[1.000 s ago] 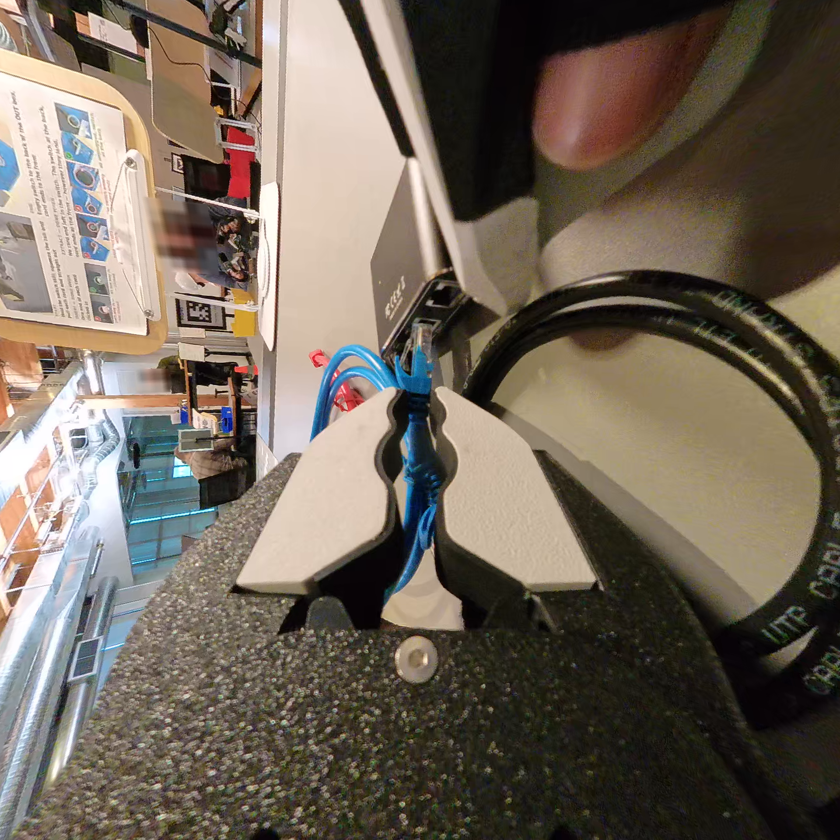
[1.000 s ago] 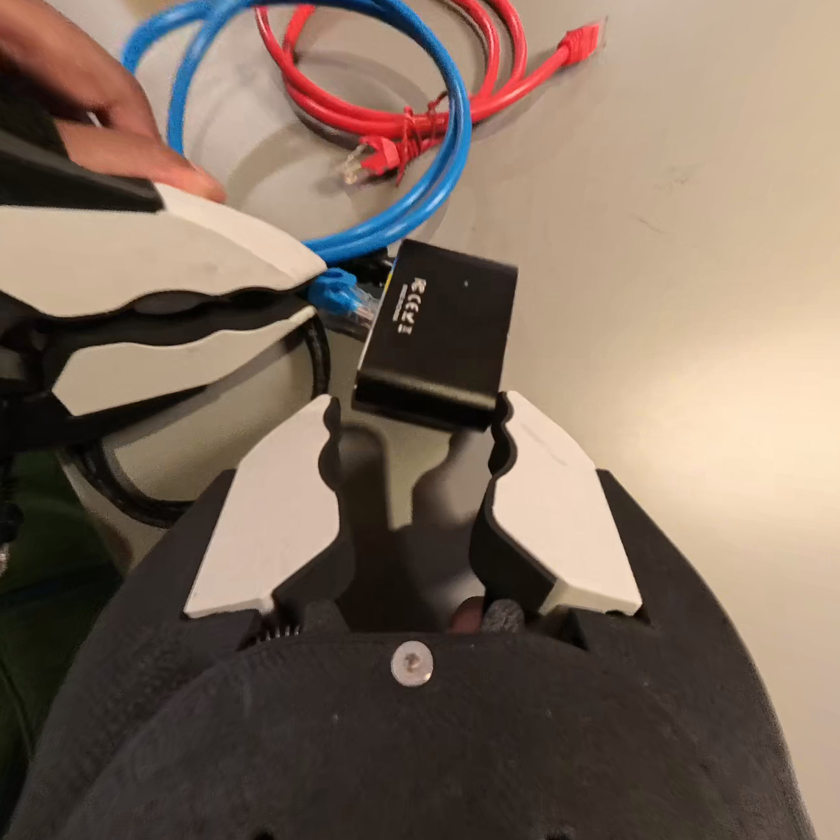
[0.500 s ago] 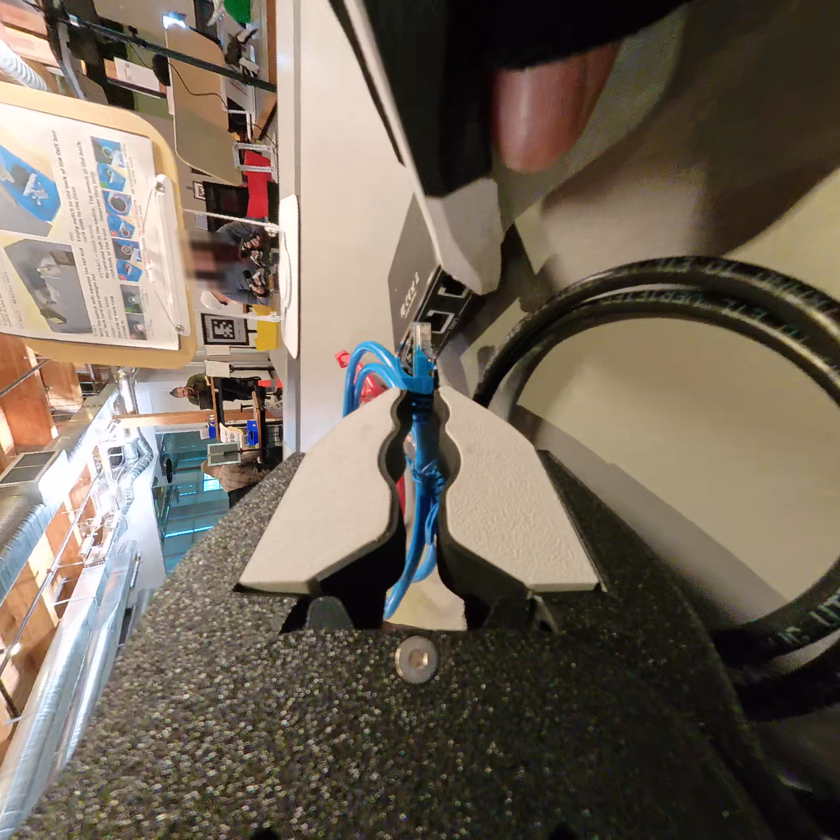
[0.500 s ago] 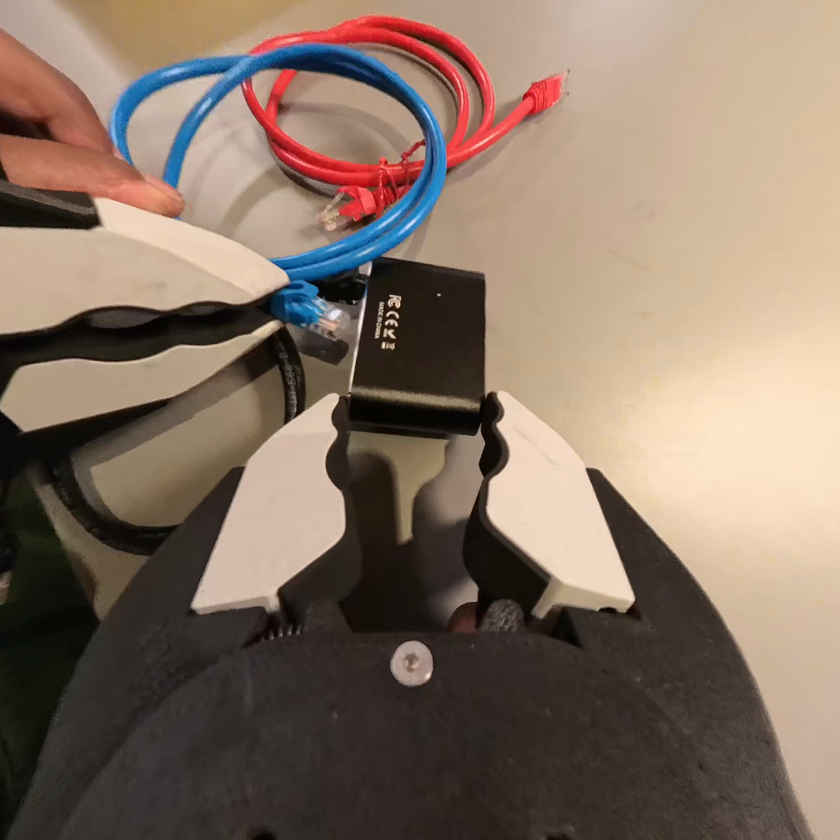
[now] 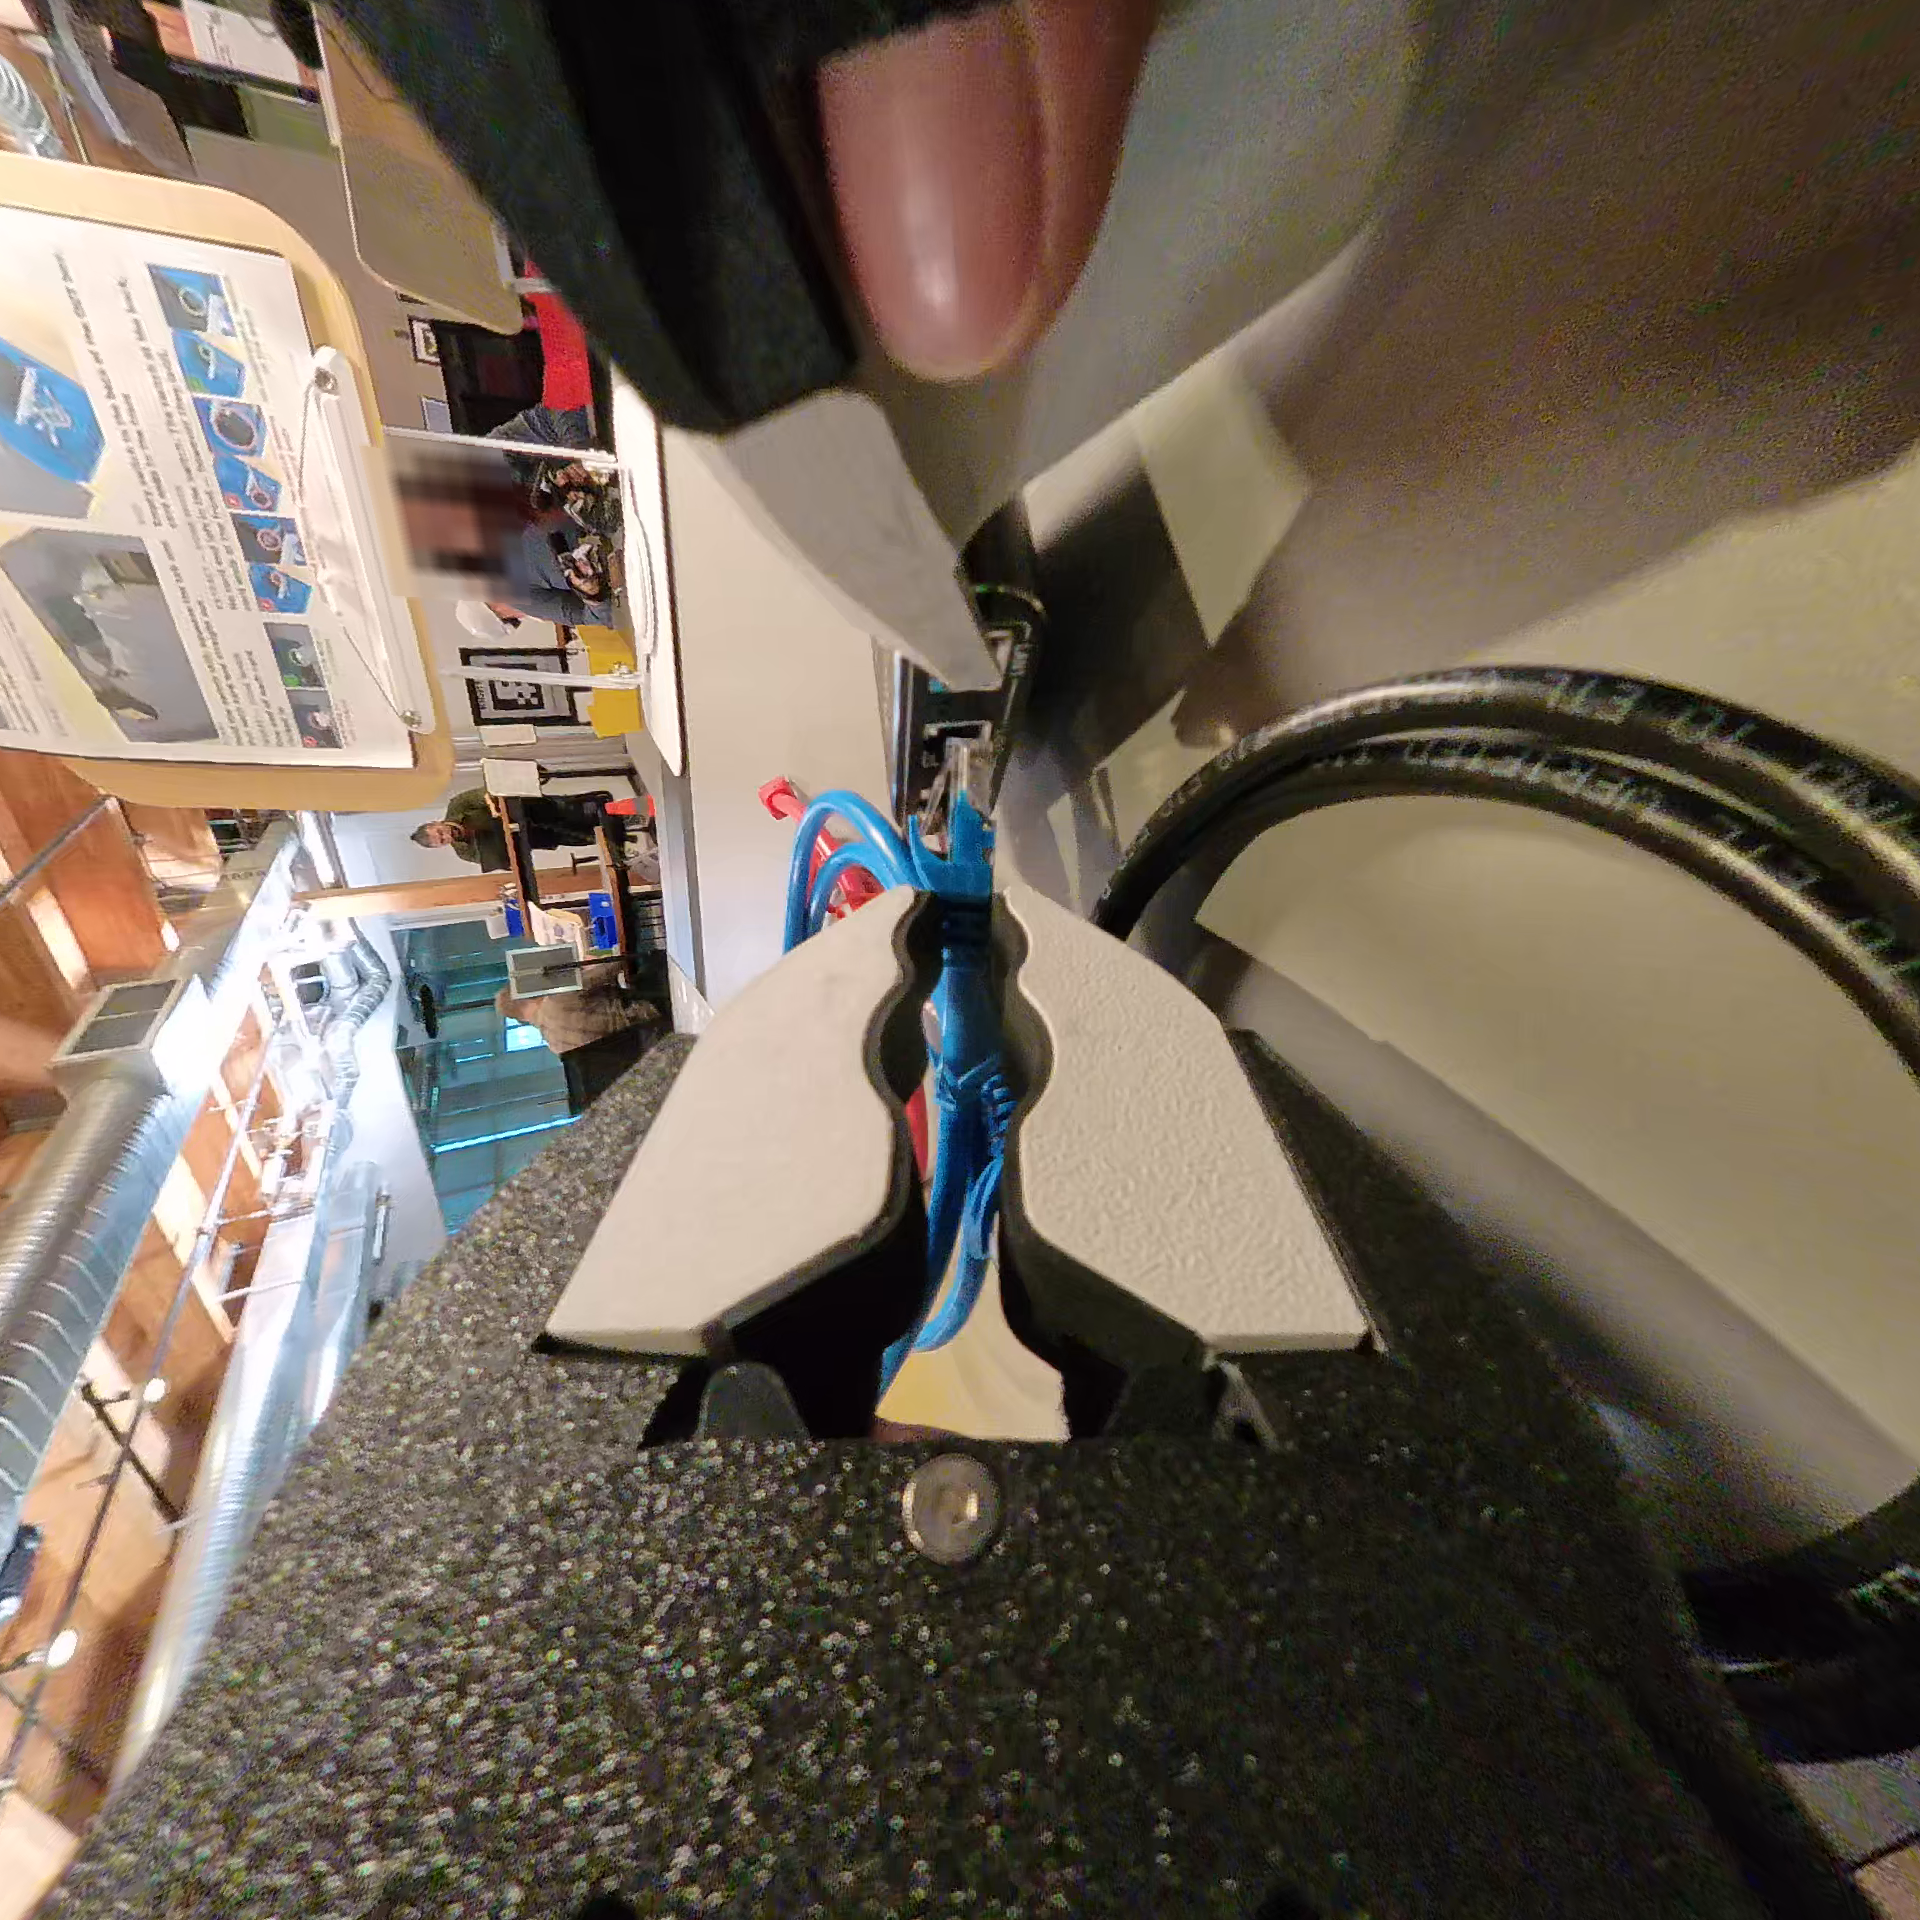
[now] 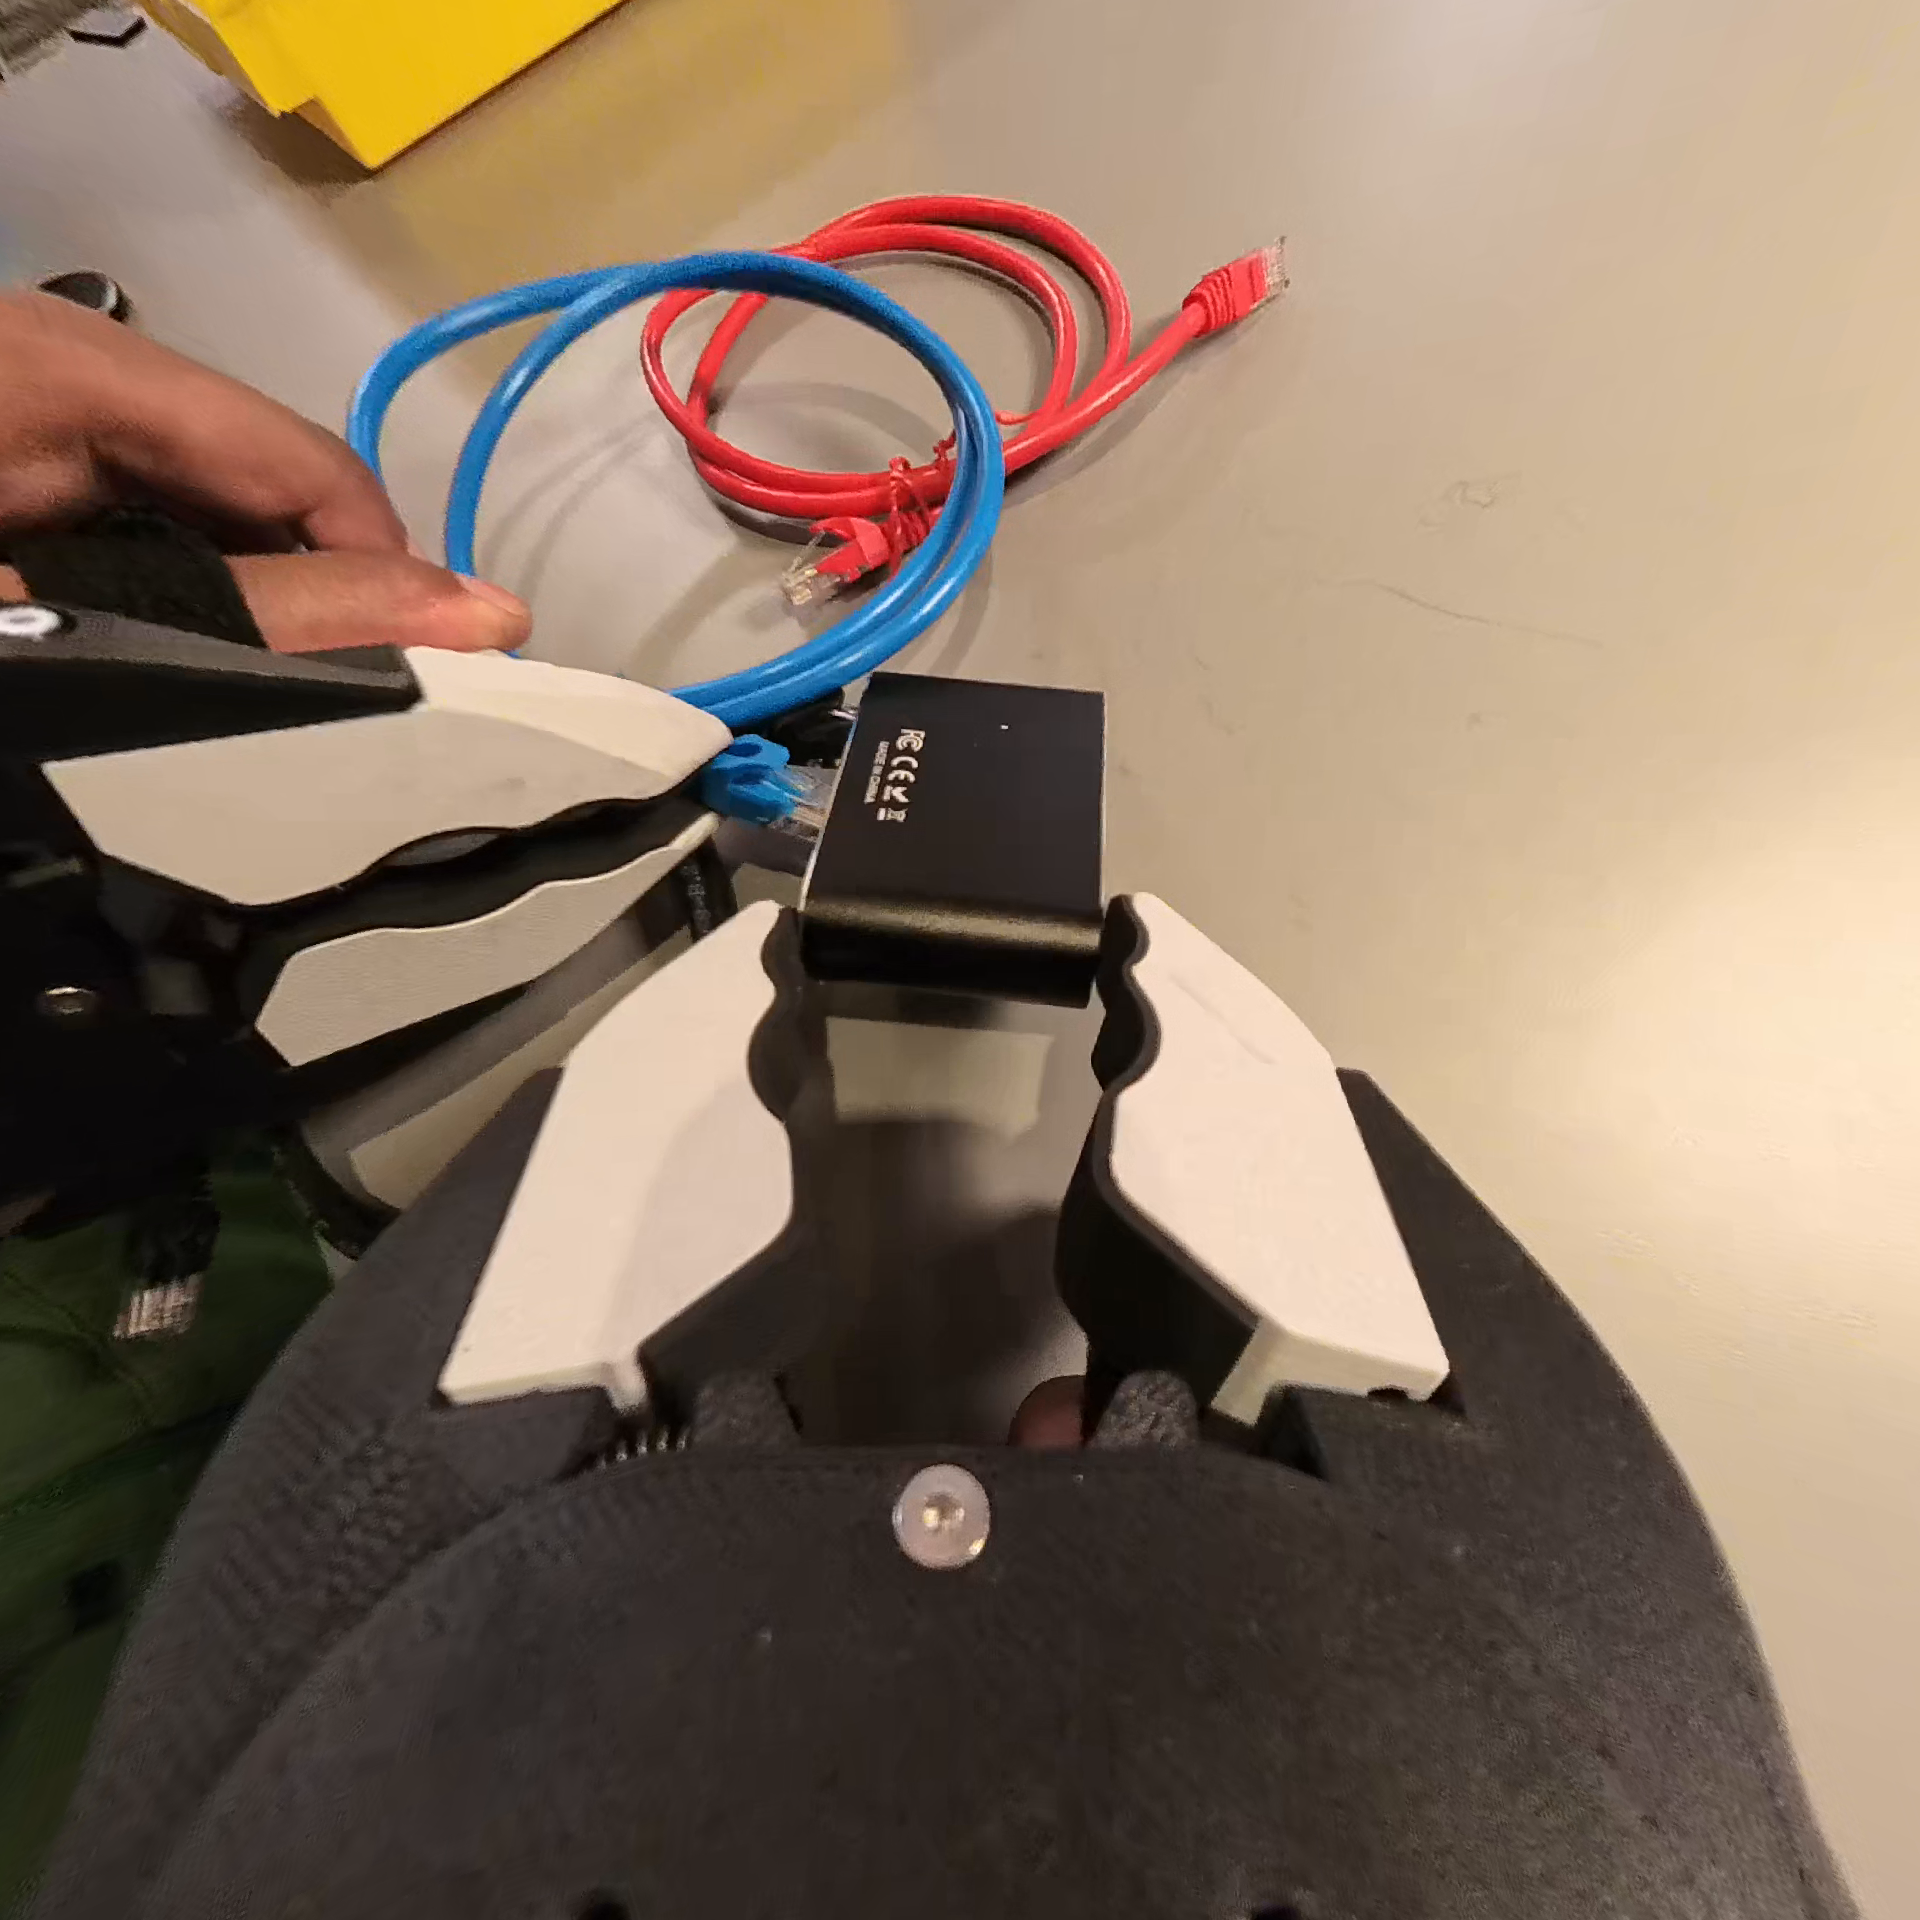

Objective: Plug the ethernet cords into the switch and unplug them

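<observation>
My right gripper (image 6: pixel 951 914) is shut on the near end of the black switch (image 6: pixel 971 795), which lies on the beige table. My left gripper (image 5: pixel 961 909) is shut on the blue ethernet cord (image 5: pixel 961 1039) just behind its plug (image 5: pixel 961 821). In the right wrist view the left gripper (image 6: pixel 707 774) comes in from the left and the blue plug (image 6: pixel 764 795) has its clear tip at the switch's left side, at a port. The rest of the blue cord (image 6: pixel 914 582) coils behind the switch. A red ethernet cord (image 6: pixel 935 343) lies coiled beyond it, both plugs free.
A thick black cable (image 5: pixel 1558 758) loops on the table right of the left gripper. A yellow object (image 6: pixel 395 62) lies at the table's far left. A person's hand (image 6: pixel 208 499) holds the left gripper. A clipboard with a printed sheet (image 5: pixel 177 488) stands in the background.
The blue plug has moved the last bit toward the switch and now meets its port side. The right gripper keeps hold of the switch, which has straightened on the table.
</observation>
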A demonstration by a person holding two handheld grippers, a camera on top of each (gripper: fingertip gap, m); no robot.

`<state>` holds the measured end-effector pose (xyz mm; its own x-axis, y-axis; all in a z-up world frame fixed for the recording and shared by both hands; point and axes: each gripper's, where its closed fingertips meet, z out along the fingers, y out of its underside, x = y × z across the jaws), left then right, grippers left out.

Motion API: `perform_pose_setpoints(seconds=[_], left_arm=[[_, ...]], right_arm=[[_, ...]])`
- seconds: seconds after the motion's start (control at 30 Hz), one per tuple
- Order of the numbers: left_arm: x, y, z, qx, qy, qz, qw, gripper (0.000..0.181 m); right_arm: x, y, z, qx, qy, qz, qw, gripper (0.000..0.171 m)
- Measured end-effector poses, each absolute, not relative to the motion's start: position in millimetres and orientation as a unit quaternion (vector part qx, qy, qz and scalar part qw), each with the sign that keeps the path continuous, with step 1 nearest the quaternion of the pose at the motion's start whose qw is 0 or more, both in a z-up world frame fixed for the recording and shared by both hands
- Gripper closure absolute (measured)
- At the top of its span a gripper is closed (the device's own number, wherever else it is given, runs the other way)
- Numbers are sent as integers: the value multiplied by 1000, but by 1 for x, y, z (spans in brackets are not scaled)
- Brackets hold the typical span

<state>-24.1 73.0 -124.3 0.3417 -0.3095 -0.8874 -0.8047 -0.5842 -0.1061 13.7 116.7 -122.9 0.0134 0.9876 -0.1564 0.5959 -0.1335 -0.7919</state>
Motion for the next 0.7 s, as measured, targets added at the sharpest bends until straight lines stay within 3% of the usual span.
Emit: perform_pose_setpoints(seconds=[0.37, 0.5, 0.7], left_arm=[[-24, 78, -125, -757, 357, 461, 295, 172], [-29, 81, -129, -766, 345, 439, 317, 171], [-29, 82, -129, -767, 341, 423, 342, 171]], right_arm=[[11, 114, -115, -660, -575, 414, 249, 118], [12, 118, -110, -657, -566, 425, 259, 133], [13, 115, -115, -648, -587, 411, 258, 123]])
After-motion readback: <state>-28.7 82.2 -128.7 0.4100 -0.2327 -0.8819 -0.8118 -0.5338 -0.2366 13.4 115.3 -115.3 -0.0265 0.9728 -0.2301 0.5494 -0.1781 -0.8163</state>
